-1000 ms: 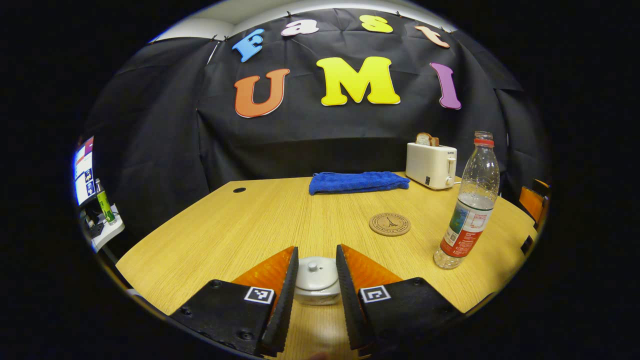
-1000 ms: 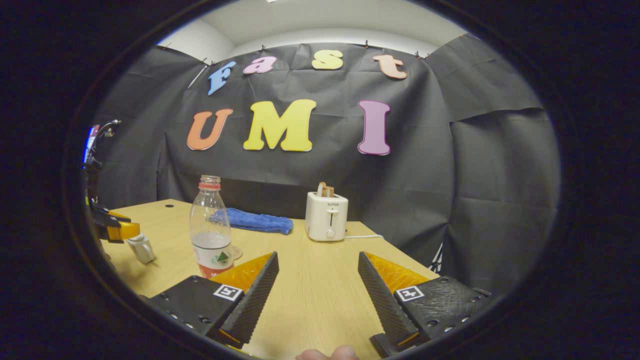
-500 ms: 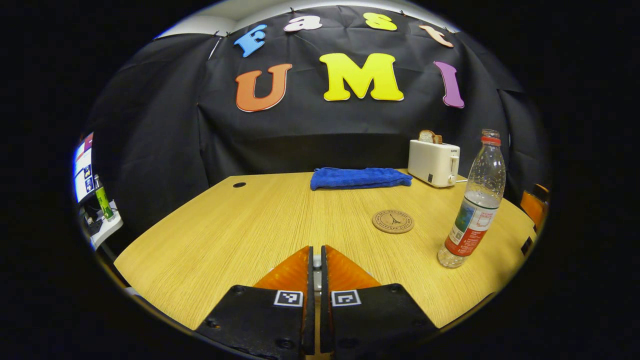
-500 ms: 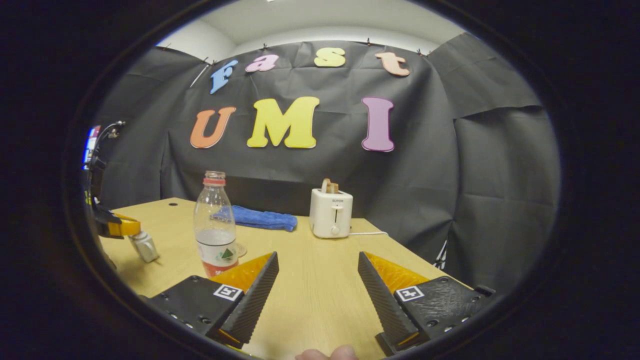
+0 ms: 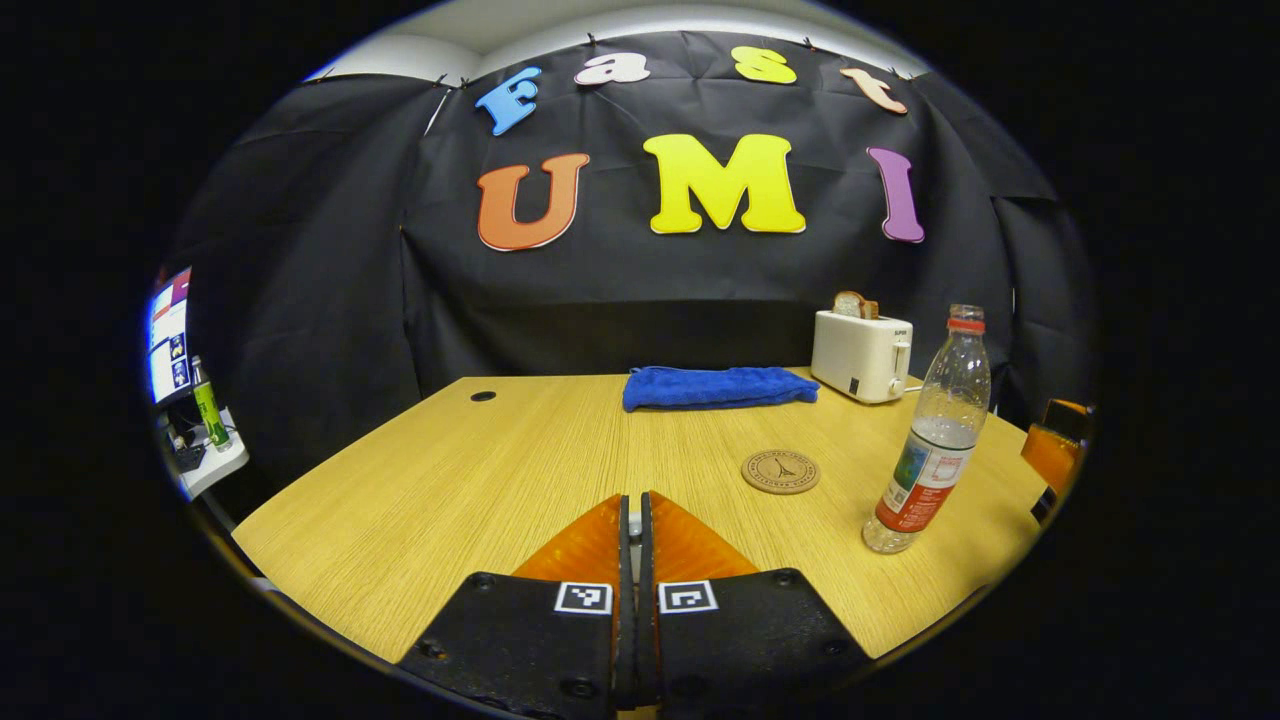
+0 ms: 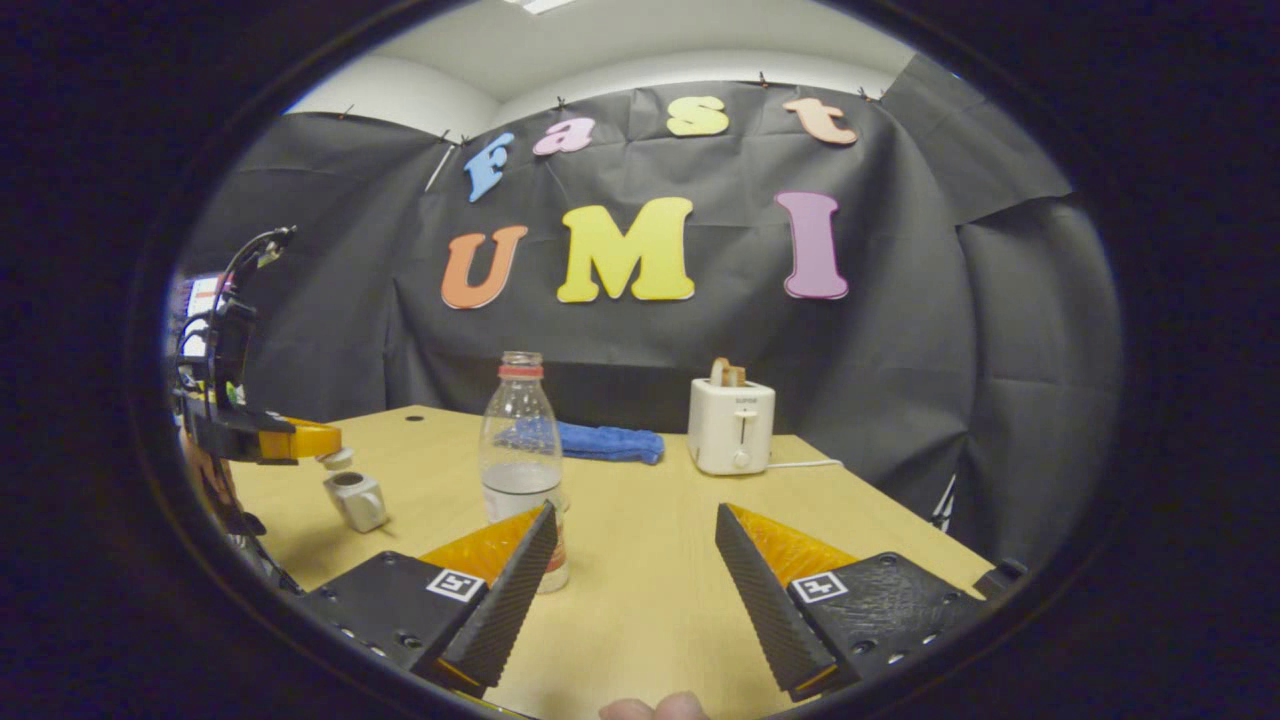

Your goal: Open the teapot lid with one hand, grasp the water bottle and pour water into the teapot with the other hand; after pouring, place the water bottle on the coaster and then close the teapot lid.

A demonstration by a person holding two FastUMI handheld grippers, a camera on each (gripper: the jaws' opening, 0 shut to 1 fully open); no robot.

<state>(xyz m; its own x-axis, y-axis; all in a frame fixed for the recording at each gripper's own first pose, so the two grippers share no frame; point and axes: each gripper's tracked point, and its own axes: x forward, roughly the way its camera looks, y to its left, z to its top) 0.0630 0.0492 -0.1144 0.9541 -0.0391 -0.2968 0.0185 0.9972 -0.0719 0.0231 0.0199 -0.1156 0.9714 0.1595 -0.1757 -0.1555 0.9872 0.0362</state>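
While the wooden table (image 6: 650, 560) carries the water bottle (image 6: 522, 450) near its coaster (image 5: 781, 471), the right gripper (image 6: 636, 570) gapes wide, and the left gripper (image 6: 325, 450) pinches the lid (image 6: 337, 459) above the open teapot (image 6: 355, 499).

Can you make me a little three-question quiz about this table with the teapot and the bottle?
1. True or false: the lid is off the teapot.
2. Which thing stands nearest the right claw: A) the toaster, B) the water bottle, C) the blue towel?
3. Fill in: the round coaster has ____ on it.

Key:
1. True. The left claw holds the lid just above the open teapot.
2. B. The bottle stands right beside one of the open claw's fingers.
3. Nothing. The bottle stands on the wooden table to one side of it.
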